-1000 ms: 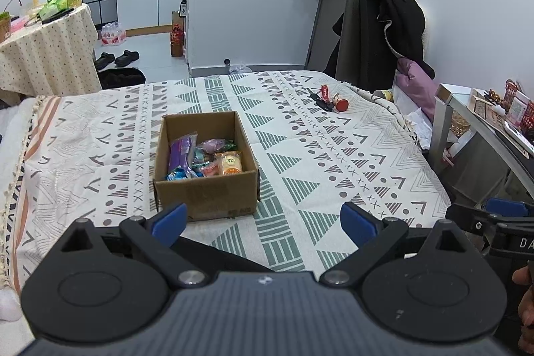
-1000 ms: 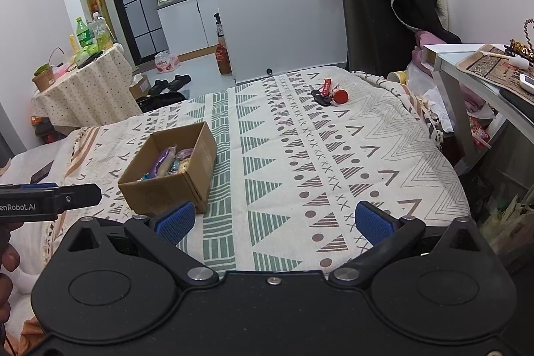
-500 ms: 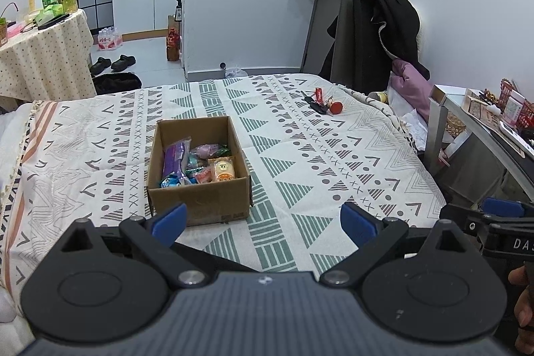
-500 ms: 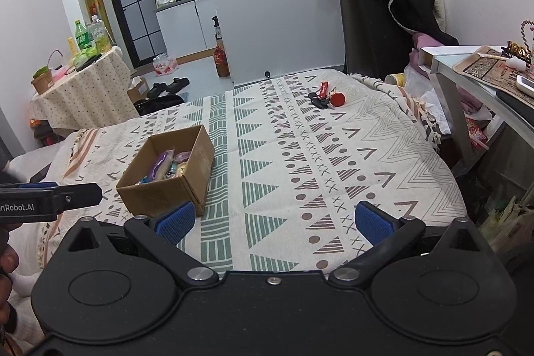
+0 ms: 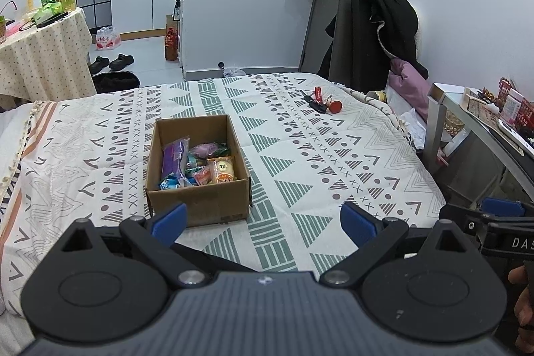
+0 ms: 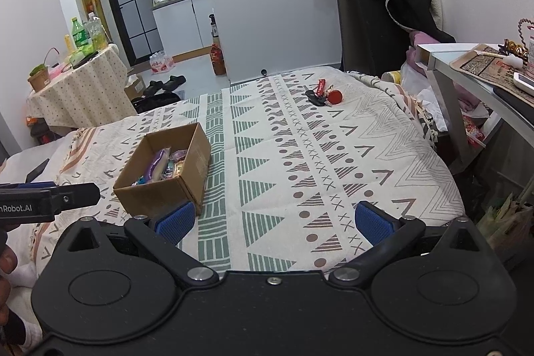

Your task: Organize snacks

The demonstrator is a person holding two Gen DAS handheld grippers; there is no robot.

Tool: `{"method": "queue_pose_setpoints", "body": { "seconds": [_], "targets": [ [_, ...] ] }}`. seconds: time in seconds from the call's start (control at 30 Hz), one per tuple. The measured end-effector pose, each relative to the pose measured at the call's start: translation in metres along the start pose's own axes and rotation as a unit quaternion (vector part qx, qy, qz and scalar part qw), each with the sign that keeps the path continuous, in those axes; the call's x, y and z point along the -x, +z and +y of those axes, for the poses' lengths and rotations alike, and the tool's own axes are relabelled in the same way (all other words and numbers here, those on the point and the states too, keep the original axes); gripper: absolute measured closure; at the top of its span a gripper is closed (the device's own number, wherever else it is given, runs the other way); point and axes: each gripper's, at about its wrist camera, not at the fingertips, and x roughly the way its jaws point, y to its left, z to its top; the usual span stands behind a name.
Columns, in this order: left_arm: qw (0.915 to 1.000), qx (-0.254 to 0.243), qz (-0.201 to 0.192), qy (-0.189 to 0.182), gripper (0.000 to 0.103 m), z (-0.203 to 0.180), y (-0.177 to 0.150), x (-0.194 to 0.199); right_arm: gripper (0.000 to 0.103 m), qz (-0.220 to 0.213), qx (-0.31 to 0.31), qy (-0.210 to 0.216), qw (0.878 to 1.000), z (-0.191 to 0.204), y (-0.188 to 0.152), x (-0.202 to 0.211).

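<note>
An open cardboard box (image 5: 200, 201) (image 6: 195, 155) sits on the patterned bedspread (image 5: 333, 162) (image 6: 300, 155). Inside lie several snack packets (image 5: 197, 165) (image 6: 160, 167), among them a purple one (image 5: 172, 157) and an orange one (image 5: 224, 169). My left gripper (image 5: 263, 221) is open and empty, held near the bed's front edge, its left finger in front of the box. My right gripper (image 6: 273, 219) is open too, with nothing between its blue pads, to the right of the box. The left gripper's tip (image 6: 76, 194) shows at the left edge of the right wrist view.
Keys with a red fob (image 5: 322, 102) (image 6: 322, 95) lie at the bed's far side. A chair draped with a black coat (image 5: 383, 32) stands behind. A desk (image 5: 484, 119) is at the right, a clothed table with bottles (image 5: 40, 49) at the left.
Both grippers have pulled back and risen a little, so the box looks smaller and farther away. Neither gripper changed its opening.
</note>
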Motion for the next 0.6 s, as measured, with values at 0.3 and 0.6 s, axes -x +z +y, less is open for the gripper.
{"method": "queue_pose_setpoints", "body": {
  "seconds": [0.3,0.6],
  "targets": [
    [1.0000,0.000,-0.003,-0.002,0.005,0.0037,0.0032,-0.0002,0.000,0.001,0.006,-0.001,1.000,0.0059,0.0013,-0.0017],
    [1.0000,0.002,-0.001,-0.006,0.005,0.0054,0.0044,-0.0020,0.000,0.003,0.007,-0.004,1.000,0.0090,0.0019,-0.0050]
  ]
}}
